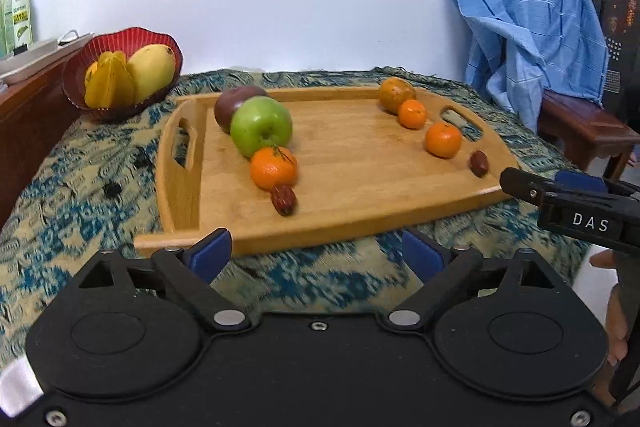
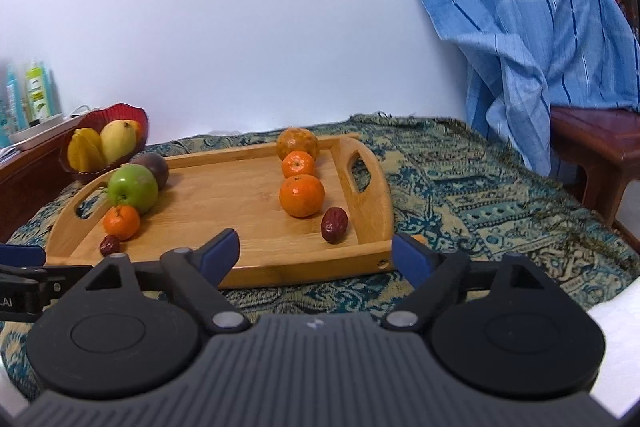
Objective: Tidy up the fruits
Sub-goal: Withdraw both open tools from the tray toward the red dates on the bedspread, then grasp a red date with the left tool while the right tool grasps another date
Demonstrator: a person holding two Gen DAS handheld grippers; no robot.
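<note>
Red bowl: far left, off the tray, on the patterned cloth; it holds a yellow mango and a ribbed starfruit. A third yellow fruit behind them is mostly hidden.
Bottles: far left edge, blurred and cut off; labels unreadable.
Wooden tray: middle of the worktop, a handle slot at each end; its near edge is partly covered by both grippers.
Left row: running far to near, a dark purple fruit half hidden behind a green apple, then a mandarin touching the apple, then a small red date, slightly blurred.
Right row: a dull mottled orange fruit farthest, two mandarins nearer, a wrinkled red date nearest.
Left gripper: near the tray's front edge, blue pads spread wide, holding nothing.
Right gripper: by the tray's near right corner, jaws wide apart, nothing between them.
Blue checked cloth: far right, draped over a wooden chair; its top is cut off.
</note>
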